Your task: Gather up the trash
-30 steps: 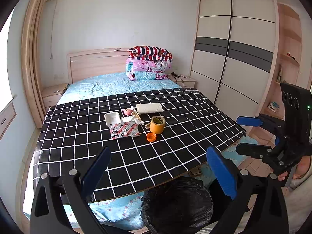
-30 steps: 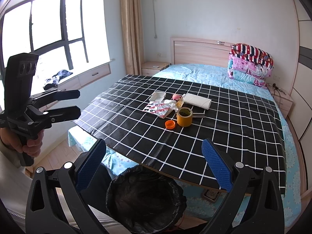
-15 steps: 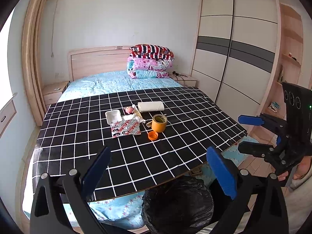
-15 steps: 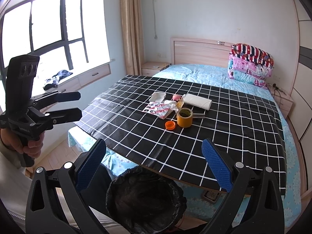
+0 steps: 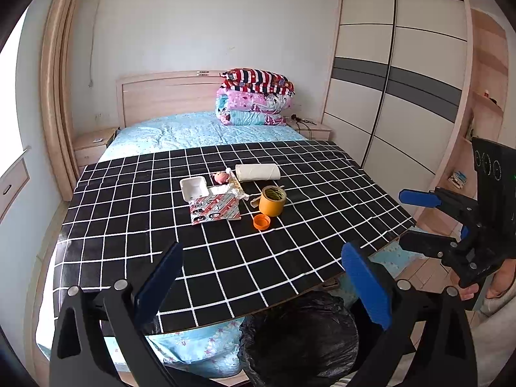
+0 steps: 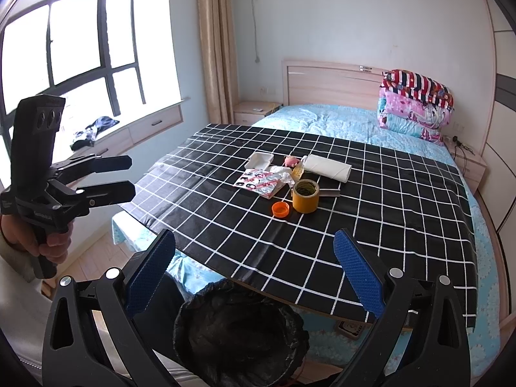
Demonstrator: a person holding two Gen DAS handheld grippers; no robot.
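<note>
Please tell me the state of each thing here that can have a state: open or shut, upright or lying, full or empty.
Left gripper: open, holding nothing.
Right gripper: open, holding nothing.
Trash bin: open, black bag inside, contents unclear.
Orange jar: upright, lid off.
Orange lid: lying beside the jar.
White box: open, empty.
Paper roll: lying on its side.
Wardrobe: doors shut.
</note>
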